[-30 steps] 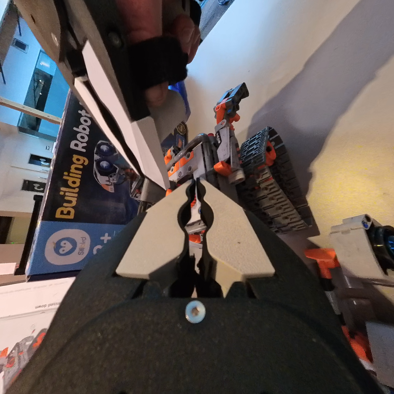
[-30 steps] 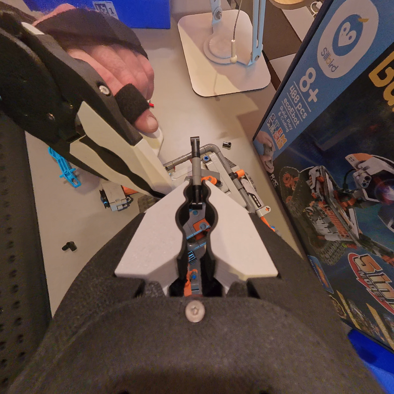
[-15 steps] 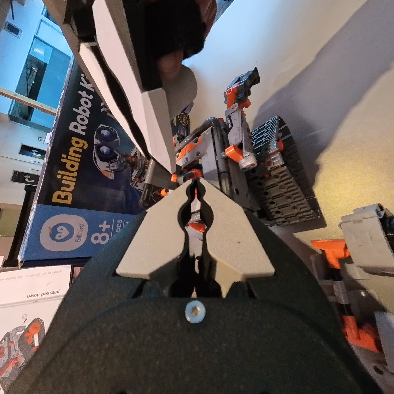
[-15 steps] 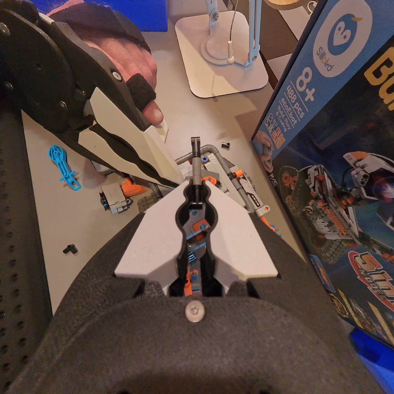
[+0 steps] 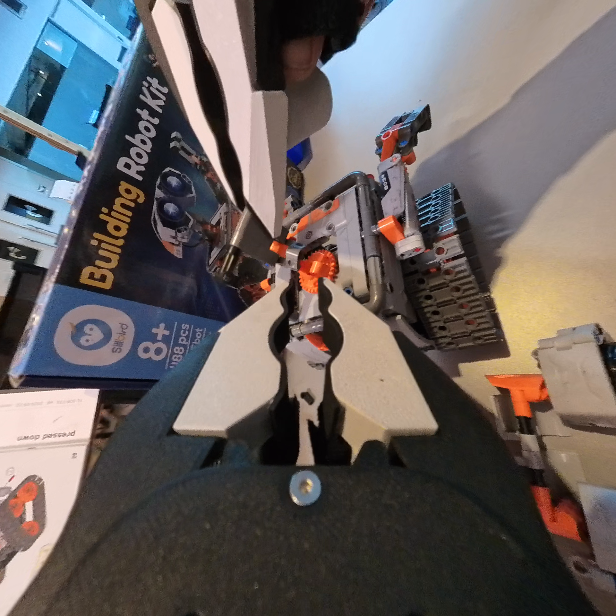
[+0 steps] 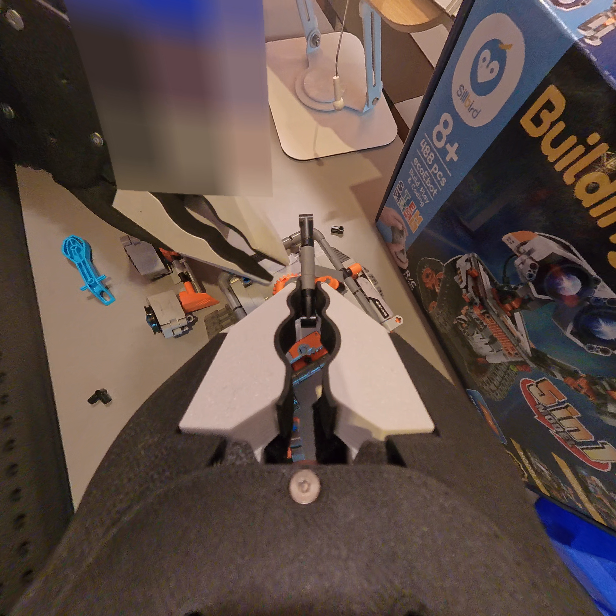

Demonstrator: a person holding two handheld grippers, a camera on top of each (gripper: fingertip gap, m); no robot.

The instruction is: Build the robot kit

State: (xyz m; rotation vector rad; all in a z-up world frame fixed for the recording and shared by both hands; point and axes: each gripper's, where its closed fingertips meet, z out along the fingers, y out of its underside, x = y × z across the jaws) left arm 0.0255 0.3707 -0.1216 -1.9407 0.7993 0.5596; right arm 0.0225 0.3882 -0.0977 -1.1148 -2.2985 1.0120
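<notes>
Both hand-held grippers, left (image 5: pixel 305 283) and right (image 6: pixel 308 286), pinch shut on brick robot (image 5: pixel 366 240) parts.

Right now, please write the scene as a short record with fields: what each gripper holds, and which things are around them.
left gripper: shut on a grey and orange brick arm piece of the tracked toy robot model
right gripper: shut on a grey and black rod assembly with an orange joint
surface: pale tabletop
beside model: tall dark blue cardboard kit box, standing upright
loose parts: light blue plastic tool; grey block with orange piece; small black pin
behind: white square lamp base
</notes>
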